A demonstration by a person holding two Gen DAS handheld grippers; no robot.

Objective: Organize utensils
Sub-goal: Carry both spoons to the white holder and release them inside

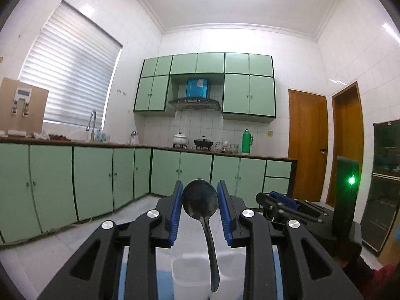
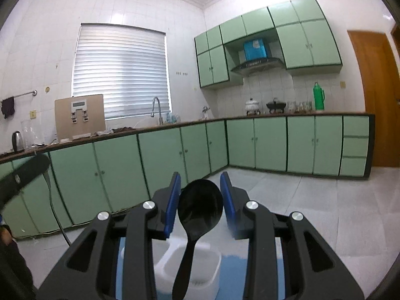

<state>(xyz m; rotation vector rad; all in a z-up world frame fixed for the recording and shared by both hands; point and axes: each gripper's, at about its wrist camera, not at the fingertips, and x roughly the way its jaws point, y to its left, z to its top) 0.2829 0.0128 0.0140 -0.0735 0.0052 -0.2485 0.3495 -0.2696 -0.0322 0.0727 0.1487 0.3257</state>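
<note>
Black linkage arms fill the foreground of both wrist views, and between each pair of blue-padded jaws a spoon stands upright. On the left gripper (image 1: 200, 200), a dark, glossy metal-looking spoon (image 1: 201, 206) has its bowl level with the jaw tips and its slim handle dropping behind the jaws toward a white plastic container (image 1: 190, 270) below. On the right gripper (image 2: 201, 195), a matt black plastic spoon (image 2: 198, 210) sits the same way, its handle running down into a white plastic utensil bin (image 2: 205, 267) that rests on a blue surface (image 2: 232, 270). Both pairs of jaws stand spread, pads flanking the spoon bowls with slivers of daylight on each side; neither appears to be pinching. Whether each spoon leans in its bin or is propped otherwise cannot be told. Both spoons look light and rigid, the glossy one likely slippery, so the narrow neck just under the bowl seems the surest place to take hold. Green kitchen cabinets (image 2: 270, 145) line the far walls, well apart from either tool.
</note>
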